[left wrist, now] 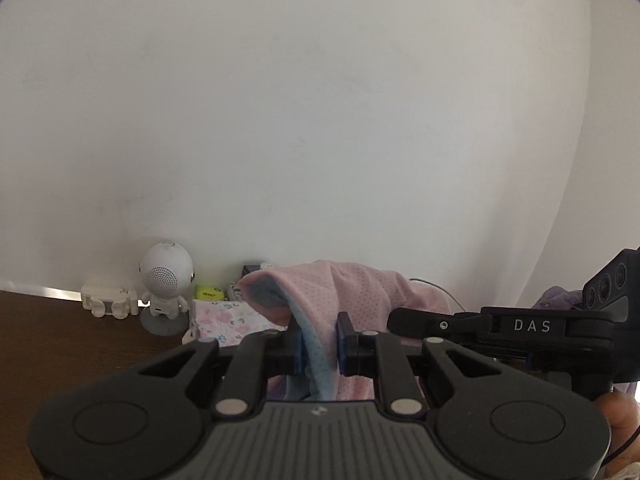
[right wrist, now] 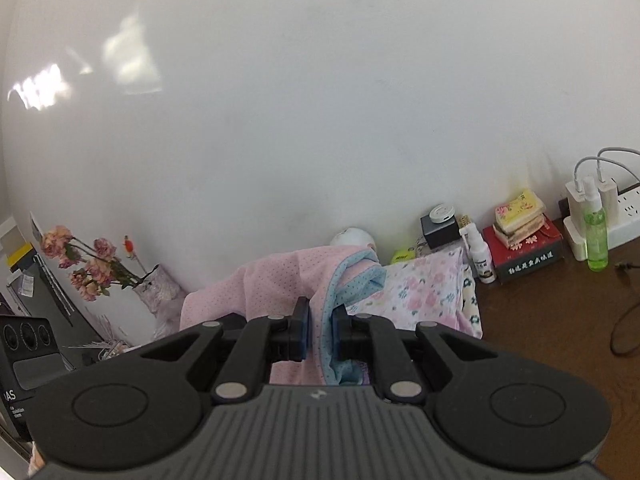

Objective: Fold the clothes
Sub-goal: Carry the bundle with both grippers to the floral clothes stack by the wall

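Note:
A pink dotted garment [left wrist: 352,288] with a light blue hem hangs lifted above the brown table, held at two edges. My left gripper [left wrist: 320,340] is shut on its blue-trimmed edge, the cloth draping over and down between the pads. In the right wrist view my right gripper [right wrist: 322,328] is shut on the same pink garment [right wrist: 280,276] at its blue border. The right gripper's black body [left wrist: 520,328] shows at the right of the left wrist view, close beside the left one. A folded floral cloth [right wrist: 424,284] lies behind the garment on the table.
A white toy robot speaker [left wrist: 166,280] and a white toy [left wrist: 108,300] stand by the wall at left. A flower vase [right wrist: 156,292], a red box [right wrist: 524,252] with soap bars, a green spray bottle [right wrist: 596,240], a power strip [right wrist: 624,208] and a dark cable [right wrist: 624,328] sit on the brown table [right wrist: 560,340].

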### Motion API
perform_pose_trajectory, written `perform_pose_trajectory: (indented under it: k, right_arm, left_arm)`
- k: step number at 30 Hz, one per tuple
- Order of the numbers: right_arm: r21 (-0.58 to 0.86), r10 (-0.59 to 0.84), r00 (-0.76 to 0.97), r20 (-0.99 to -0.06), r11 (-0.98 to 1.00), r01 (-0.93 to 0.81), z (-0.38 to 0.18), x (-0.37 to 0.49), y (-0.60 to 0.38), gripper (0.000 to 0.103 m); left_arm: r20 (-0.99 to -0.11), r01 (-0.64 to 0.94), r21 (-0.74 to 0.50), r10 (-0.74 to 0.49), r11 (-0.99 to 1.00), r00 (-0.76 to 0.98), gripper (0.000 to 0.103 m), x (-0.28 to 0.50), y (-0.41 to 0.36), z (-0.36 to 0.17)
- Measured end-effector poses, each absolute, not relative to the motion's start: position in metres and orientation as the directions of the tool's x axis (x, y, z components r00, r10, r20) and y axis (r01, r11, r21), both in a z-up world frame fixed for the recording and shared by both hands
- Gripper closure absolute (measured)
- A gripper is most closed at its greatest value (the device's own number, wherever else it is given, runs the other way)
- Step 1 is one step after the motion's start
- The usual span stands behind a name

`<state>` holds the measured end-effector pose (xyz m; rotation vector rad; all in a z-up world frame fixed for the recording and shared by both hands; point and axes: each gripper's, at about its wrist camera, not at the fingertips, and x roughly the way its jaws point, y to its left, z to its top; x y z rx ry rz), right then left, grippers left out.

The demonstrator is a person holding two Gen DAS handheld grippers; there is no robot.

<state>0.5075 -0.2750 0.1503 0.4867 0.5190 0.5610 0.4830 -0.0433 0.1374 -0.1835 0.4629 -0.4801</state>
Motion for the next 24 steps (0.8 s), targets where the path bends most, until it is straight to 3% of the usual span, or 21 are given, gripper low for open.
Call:
perform_pose_trajectory:
  k: [7,17,18,20,22,24]
  right_arm:
    - [0.586,0.579,0.728,-0.366,0.752,-0.303,0.105,0.608,-0.269,0.093]
    - [0.648,0.591,0.703,-0.395,0.722,-0.243,0.051,0.654,-0.263,0.093]
    - [0.659,0.595,0.702,-0.391,0.714,-0.237,0.047,0.655,-0.264,0.091]
    - [0.667,0.585,0.715,-0.384,0.711,-0.223,0.043,0.655,-0.268,0.083]
    - [0.638,0.546,0.743,-0.388,0.741,-0.212,0.048,0.648,-0.274,0.058]
    - [0.596,0.506,0.782,-0.365,0.772,-0.222,0.057,0.635,-0.279,0.057]
  left_arm:
    - [-0.465,0.349,-0.302,-0.456,0.887,0.759,0.089,0.588,-0.05,0.09]
    - [-0.525,0.275,-0.302,-0.4,0.913,0.751,0.086,0.633,-0.049,0.063]
    - [-0.532,0.263,-0.313,-0.398,0.913,0.748,0.084,0.635,-0.048,0.06]
    - [-0.523,0.237,-0.336,-0.39,0.911,0.758,0.063,0.634,-0.044,0.056]
    - [-0.49,0.233,-0.333,-0.378,0.914,0.785,0.058,0.624,-0.039,0.058]
    - [-0.455,0.238,-0.307,-0.362,0.921,0.814,0.056,0.611,-0.033,0.065]
